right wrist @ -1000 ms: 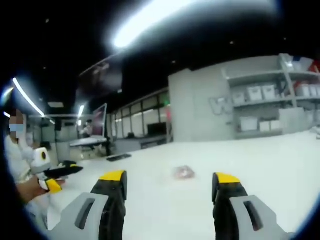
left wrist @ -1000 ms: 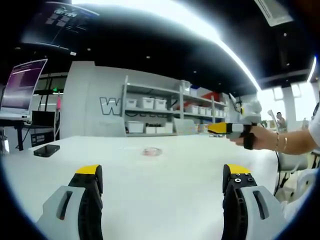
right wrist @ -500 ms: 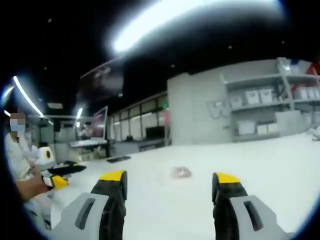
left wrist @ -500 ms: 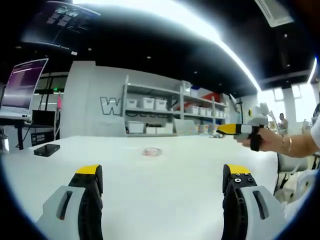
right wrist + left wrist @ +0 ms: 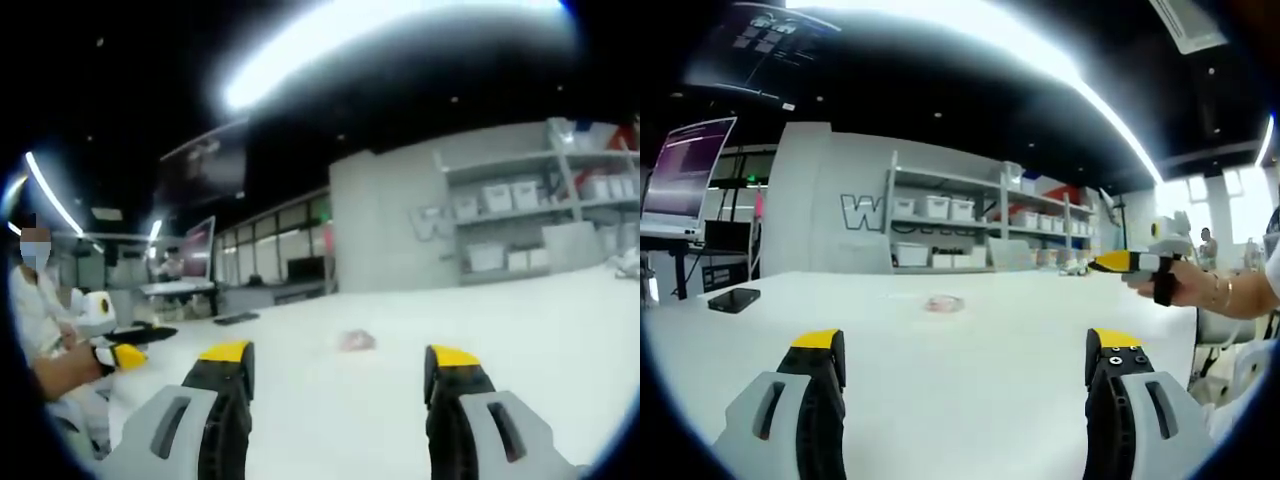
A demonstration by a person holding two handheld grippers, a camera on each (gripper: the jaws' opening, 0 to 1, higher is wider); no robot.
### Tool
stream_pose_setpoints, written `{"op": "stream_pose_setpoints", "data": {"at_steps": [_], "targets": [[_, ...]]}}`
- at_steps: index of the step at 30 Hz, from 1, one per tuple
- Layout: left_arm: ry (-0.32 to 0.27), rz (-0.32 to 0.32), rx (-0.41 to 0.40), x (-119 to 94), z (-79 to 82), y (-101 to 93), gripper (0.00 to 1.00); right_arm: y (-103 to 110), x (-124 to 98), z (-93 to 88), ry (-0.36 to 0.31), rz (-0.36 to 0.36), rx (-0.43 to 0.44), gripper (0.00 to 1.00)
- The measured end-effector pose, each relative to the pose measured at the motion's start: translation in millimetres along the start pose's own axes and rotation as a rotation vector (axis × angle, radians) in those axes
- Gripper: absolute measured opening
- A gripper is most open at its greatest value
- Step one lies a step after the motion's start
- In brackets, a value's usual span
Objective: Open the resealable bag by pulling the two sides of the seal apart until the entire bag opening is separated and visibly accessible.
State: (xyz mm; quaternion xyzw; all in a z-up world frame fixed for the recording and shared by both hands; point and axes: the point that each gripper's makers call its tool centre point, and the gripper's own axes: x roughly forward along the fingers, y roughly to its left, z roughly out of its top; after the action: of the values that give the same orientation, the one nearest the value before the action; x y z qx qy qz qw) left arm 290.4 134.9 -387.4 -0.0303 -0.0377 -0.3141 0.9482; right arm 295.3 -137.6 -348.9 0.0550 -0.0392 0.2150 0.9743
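- Left gripper (image 5: pixel 965 345): low centre of the left gripper view; yellow-tipped grey fingers (image 5: pixel 820 345) spread wide, nothing between them, held above the white worktop (image 5: pixel 970 400).
- Right gripper (image 5: pixel 340 360): low centre of the right gripper view; fingers (image 5: pixel 225 355) wide apart, holding nothing. It also shows at the right edge of the left gripper view, held in the person's hand (image 5: pixel 1185 285) and raised above the worktop.
- Resealable bag (image 5: pixel 943 302): small, pale with pinkish contents, lying flat on the worktop at mid-frame, well beyond both sets of fingers; blurred in the right gripper view (image 5: pixel 354 341). Seal state cannot be told.
- Phone (image 5: pixel 734 300): dark, flat on the worktop, centre left.
- Shelving (image 5: pixel 970 225): background, stocked with white bins.
- Monitor (image 5: pixel 685 165): upper left, lit screen.
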Motion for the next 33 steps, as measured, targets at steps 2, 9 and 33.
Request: {"op": "stream_pose_setpoints", "data": {"at_steps": [2,9,33], "targets": [[-0.001,0.000,0.000,0,0.5,-0.5,0.99,0,-5,1.5,-0.005,-0.004,0.004,0.69],[0.005,-0.002,0.006,0,1.1,-2.6,0.99,-1,-20,-2.3,-0.010,-0.018,0.006,0.69],[0.000,0.001,0.003,0,2.6,-1.5,0.99,-6,-62,-4.3,-0.053,-0.075,0.009,0.68]]}}
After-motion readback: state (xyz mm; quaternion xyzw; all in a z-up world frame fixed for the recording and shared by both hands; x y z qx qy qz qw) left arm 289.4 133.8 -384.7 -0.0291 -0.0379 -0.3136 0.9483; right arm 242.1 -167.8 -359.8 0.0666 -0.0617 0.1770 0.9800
